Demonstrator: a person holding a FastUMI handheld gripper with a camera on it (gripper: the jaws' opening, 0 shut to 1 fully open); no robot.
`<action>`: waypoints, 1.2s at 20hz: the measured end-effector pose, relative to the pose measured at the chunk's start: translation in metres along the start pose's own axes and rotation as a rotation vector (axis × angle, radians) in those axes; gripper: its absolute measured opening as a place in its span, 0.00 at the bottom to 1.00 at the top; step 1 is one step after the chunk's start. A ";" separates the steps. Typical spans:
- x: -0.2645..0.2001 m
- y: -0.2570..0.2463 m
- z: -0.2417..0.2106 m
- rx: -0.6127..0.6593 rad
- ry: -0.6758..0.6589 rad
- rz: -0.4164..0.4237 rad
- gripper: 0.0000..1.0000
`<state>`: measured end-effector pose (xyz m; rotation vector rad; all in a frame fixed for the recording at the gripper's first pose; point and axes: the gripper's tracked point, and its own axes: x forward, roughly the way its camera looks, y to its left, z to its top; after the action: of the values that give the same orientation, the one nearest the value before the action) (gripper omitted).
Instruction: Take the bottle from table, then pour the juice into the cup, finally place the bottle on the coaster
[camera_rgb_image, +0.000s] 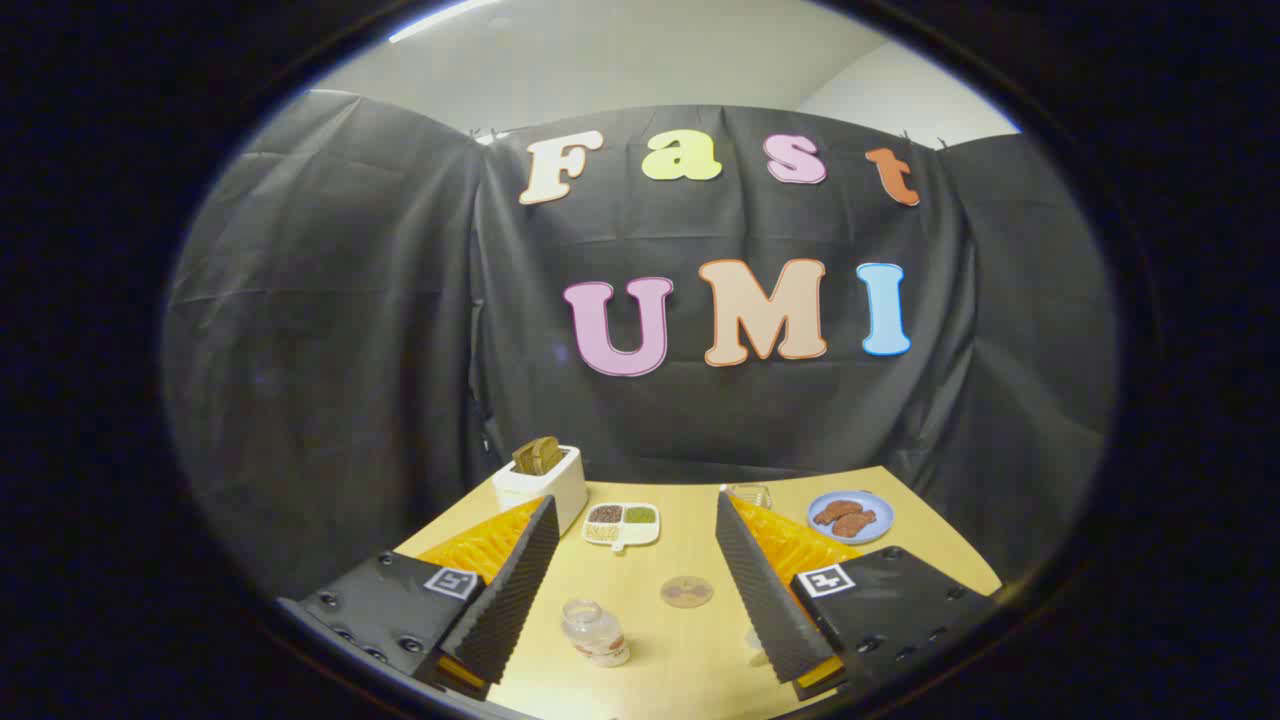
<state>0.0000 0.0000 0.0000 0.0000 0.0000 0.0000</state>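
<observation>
Hovering wide open, hand-held gripper (632, 578) frames bottle (594, 632) and coaster (686, 591)

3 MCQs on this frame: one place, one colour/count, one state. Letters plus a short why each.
1. Where is the bottle?
A. between the gripper fingers, on the table
B. on the coaster
C. inside the toaster

2. What colour is the plate beyond the right finger?
A. red
B. blue
C. green

3. What state is the gripper in?
A. shut on the bottle
B. shut on nothing
C. open

Answers:
1 A: the bottle stands on bare table in the gap between the fingers, nearer the left one, with the coaster apart from it and farther ahead.
2 B: the rim is light blue under brown pieces.
3 C: the fingers stand wide apart and touch nothing.
</observation>
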 end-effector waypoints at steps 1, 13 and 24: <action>-0.001 0.002 -0.001 -0.002 0.003 0.005 0.99; -0.016 0.019 -0.016 -0.025 0.028 0.046 0.99; -0.031 0.024 -0.074 -0.025 0.111 0.000 0.99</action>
<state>-0.0306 0.0236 -0.0738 -0.0250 0.1115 0.0000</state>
